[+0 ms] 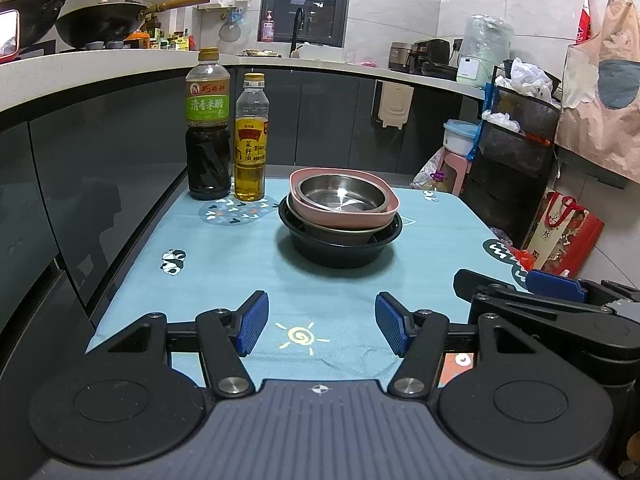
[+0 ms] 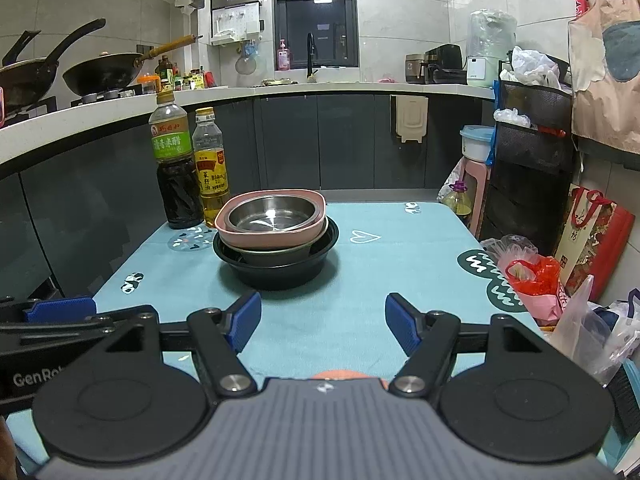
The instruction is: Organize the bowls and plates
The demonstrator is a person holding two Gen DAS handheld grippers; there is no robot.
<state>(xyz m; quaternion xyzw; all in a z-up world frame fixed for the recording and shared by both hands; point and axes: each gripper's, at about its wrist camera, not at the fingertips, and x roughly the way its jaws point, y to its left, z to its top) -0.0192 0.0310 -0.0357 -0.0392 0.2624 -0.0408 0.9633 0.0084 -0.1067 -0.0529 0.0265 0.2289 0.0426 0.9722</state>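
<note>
A stack of dishes stands in the middle of the light blue table. A steel bowl [image 1: 341, 193] sits inside a pink square plate [image 1: 376, 216], over a grey dish [image 1: 340, 234], all in a black bowl [image 1: 340, 254]. The same stack shows in the right wrist view: steel bowl [image 2: 272, 213], pink plate [image 2: 264, 240], black bowl [image 2: 276, 274]. My left gripper [image 1: 322, 326] is open and empty, near the table's front edge, well short of the stack. My right gripper [image 2: 322, 322] is open and empty, beside it to the right.
A dark vinegar bottle [image 1: 208, 128] and a yellow oil bottle [image 1: 250, 140] stand at the table's far left. Plastic bags [image 2: 536, 280] and a red gift bag [image 2: 592, 240] crowd the right edge. A dark counter curves along the left and back.
</note>
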